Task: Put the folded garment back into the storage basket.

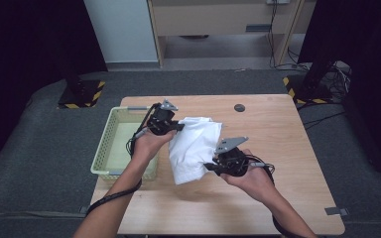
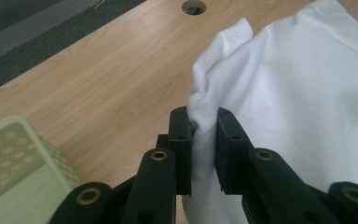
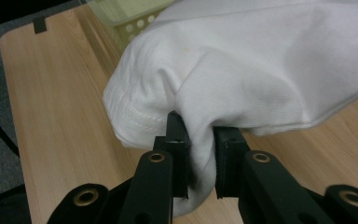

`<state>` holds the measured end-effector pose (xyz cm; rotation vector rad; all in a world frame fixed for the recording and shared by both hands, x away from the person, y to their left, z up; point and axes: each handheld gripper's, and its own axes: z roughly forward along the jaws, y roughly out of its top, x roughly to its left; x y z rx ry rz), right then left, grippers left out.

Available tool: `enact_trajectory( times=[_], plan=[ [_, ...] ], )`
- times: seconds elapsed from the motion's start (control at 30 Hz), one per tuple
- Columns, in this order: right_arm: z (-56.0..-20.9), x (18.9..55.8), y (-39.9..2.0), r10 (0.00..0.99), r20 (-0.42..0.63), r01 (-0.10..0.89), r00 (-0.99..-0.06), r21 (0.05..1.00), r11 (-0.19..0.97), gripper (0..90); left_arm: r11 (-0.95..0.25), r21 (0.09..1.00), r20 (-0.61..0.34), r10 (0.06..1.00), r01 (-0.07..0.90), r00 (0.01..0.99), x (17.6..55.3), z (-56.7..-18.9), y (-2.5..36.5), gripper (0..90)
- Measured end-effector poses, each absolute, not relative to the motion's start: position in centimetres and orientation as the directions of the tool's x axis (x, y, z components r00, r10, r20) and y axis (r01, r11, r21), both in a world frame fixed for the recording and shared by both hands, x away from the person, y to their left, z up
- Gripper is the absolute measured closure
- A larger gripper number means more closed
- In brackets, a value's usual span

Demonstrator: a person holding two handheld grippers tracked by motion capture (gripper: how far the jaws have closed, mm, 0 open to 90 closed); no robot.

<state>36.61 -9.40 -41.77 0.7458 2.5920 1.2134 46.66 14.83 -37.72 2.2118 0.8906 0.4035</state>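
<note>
A white cloth (image 1: 194, 148) hangs bunched between my two grippers above the middle of the wooden table (image 1: 278, 134). My left gripper (image 1: 179, 127) is shut on the cloth's upper left edge. In the left gripper view a fold of the cloth (image 2: 298, 88) is pinched between the two black jaws of that gripper (image 2: 204, 128). My right gripper (image 1: 209, 167) is shut on the cloth's lower right edge. Its own view has the jaws of that gripper (image 3: 200, 135) clamped on a fold of the cloth (image 3: 261, 60), whose stitched hem sags to the left.
A pale green perforated basket (image 1: 105, 148) stands at the table's left edge, close to my left forearm; its corner (image 2: 14, 154) lies low on the left in the left gripper view. A round cable hole (image 1: 239, 107) is at the table's far side. Grey tape (image 1: 337, 211) marks the near right corner.
</note>
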Motion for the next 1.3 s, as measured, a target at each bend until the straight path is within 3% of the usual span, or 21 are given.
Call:
enact_trajectory(
  times=[0.43,1.3],
  plan=[
    [-40.4,38.4,-6.3,0.495,0.042,0.346,-0.868,0.765,0.543,79.0,-0.487,0.721,0.015,0.722,0.493,0.692,48.3,-36.6,18.7,78.8],
    [-38.0,40.3,-2.7,0.474,0.023,0.316,-0.880,0.774,0.548,79.2,-0.491,0.721,0.045,0.737,0.489,0.674,50.2,-34.3,22.0,78.8]
  ],
)
